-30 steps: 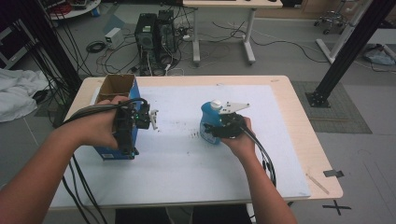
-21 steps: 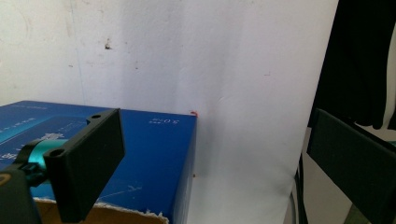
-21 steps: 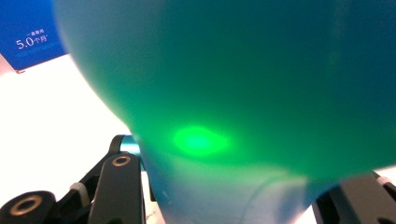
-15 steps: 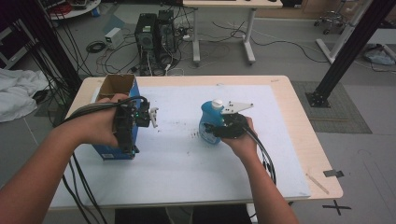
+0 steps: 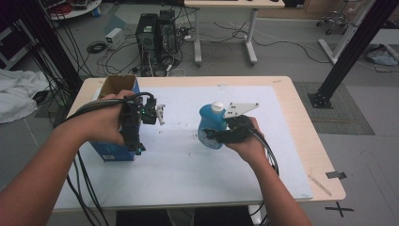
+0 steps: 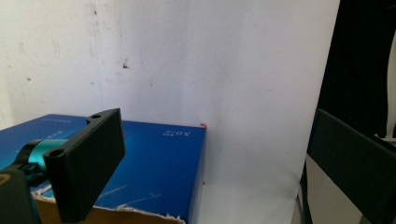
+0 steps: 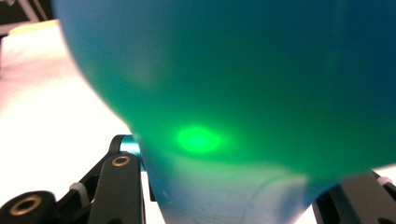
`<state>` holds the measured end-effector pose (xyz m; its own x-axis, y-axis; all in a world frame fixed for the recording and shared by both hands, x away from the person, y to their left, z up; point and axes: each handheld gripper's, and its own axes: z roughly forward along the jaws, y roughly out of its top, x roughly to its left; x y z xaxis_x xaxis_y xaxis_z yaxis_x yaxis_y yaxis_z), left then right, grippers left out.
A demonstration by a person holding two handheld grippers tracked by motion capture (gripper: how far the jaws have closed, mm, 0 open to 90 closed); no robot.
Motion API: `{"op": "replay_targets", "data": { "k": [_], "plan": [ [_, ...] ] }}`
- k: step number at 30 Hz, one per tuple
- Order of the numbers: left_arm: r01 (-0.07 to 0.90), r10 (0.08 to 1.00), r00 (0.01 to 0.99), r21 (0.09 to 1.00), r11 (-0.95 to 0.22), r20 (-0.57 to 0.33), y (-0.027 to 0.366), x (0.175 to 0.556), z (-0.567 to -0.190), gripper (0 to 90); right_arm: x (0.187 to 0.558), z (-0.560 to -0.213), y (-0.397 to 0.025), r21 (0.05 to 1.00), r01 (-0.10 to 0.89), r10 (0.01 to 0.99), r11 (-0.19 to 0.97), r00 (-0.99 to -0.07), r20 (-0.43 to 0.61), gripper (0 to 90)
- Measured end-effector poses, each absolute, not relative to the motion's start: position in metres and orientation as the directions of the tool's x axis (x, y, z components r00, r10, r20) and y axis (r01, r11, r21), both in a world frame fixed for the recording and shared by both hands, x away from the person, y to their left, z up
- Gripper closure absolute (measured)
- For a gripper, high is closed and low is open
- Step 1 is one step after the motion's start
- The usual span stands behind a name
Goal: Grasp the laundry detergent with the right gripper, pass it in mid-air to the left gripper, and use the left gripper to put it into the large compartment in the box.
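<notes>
The right gripper (image 5: 214,135) clamps the blue bottle (image 5: 211,125) upright on the tabletop (image 5: 188,165), right of centre. The left gripper (image 5: 157,113) hovers beside the blue box (image 5: 113,153) with its jaws apart

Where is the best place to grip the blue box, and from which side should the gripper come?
Probably the top rim of a side wall. The blue box stands upright with its top open, so the left gripper, open beside it, could come from above, one jaw inside, one outside.
</notes>
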<state>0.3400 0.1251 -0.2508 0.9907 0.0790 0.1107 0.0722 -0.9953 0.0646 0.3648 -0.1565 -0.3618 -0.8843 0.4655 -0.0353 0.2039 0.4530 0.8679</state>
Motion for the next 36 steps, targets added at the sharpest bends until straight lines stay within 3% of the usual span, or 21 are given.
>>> {"op": "replay_targets", "data": {
  "k": [26,36],
  "plan": [
    [-0.046,-0.035,0.995,0.116,-0.992,0.095,0.084,0.317,-0.239,4.2,0.320,-0.369,-0.092,0.844,0.057,0.117,0.534,-0.993,-0.007,47.5],
    [-0.067,-0.058,0.995,0.104,-0.992,0.082,0.072,0.313,-0.247,4.2,0.317,-0.374,-0.073,0.844,0.035,0.063,0.535,-0.998,0.002,47.6]
  ]
}}
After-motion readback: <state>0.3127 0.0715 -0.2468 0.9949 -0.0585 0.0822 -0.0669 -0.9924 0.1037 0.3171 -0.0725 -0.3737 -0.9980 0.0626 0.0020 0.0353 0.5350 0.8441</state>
